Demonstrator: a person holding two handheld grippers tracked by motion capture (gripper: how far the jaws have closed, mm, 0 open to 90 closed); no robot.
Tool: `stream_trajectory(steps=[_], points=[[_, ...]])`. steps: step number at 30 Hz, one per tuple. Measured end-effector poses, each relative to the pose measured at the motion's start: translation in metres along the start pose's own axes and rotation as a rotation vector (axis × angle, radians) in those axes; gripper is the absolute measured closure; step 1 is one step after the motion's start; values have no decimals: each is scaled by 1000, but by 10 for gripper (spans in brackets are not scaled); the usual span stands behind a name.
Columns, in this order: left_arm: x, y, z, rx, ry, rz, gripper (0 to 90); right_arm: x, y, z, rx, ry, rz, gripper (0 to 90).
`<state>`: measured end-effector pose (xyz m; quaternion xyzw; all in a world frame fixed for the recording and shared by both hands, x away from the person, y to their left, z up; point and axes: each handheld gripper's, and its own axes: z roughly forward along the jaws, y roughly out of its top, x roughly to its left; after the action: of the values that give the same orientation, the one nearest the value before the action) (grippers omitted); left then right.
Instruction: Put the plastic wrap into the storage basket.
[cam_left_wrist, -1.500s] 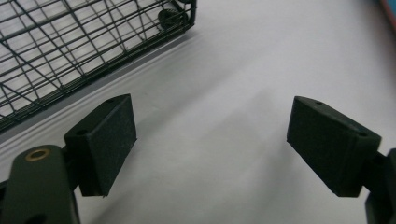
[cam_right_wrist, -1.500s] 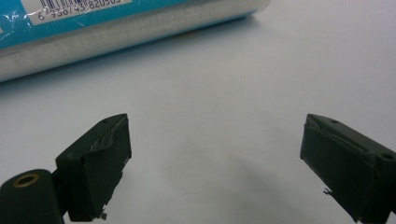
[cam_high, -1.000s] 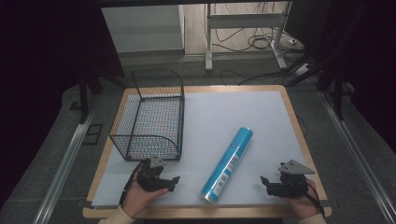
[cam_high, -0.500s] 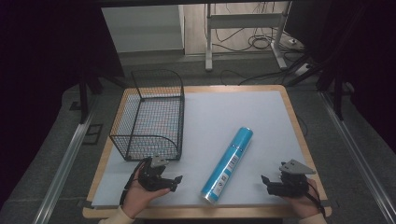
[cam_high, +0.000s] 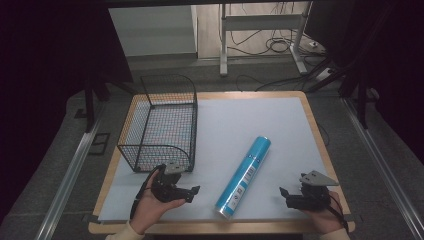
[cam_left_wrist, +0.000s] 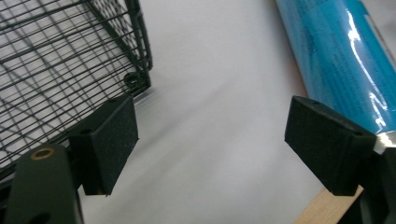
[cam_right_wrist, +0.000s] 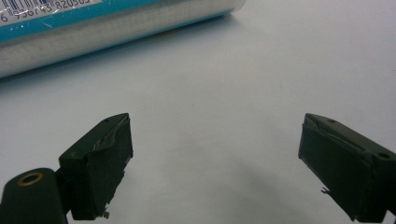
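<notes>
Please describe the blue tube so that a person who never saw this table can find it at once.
On the white mat covering the wooden table, look right of the black wire basket. The blue tube lies there slantwise, the sole long, shiny cylinder.

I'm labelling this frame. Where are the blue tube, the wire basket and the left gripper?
blue tube (cam_high: 245, 176), high view, middle of its label.
wire basket (cam_high: 192, 120), high view, right side wall.
left gripper (cam_high: 192, 194), high view, midway between its open fingertips.
</notes>
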<state>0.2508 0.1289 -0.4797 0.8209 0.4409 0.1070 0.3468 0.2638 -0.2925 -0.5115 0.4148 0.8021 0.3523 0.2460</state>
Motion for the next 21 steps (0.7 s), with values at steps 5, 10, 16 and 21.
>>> stream_trajectory(steps=[5, 10, 16, 21], points=[[-4, 6, -2, -10, -16, 26, 157, -1, 0, -1, -5, 0, 2, 103], [-8, 12, 0, -5, -22, 36, 154, 0, 0, -1, -4, -1, -7, 106], [-17, 21, 5, 7, -30, 51, 154, -1, 0, -2, -8, -4, -13, 106], [-21, 26, 8, 19, -25, 46, 160, -1, -1, -2, -7, -7, -23, 106]])
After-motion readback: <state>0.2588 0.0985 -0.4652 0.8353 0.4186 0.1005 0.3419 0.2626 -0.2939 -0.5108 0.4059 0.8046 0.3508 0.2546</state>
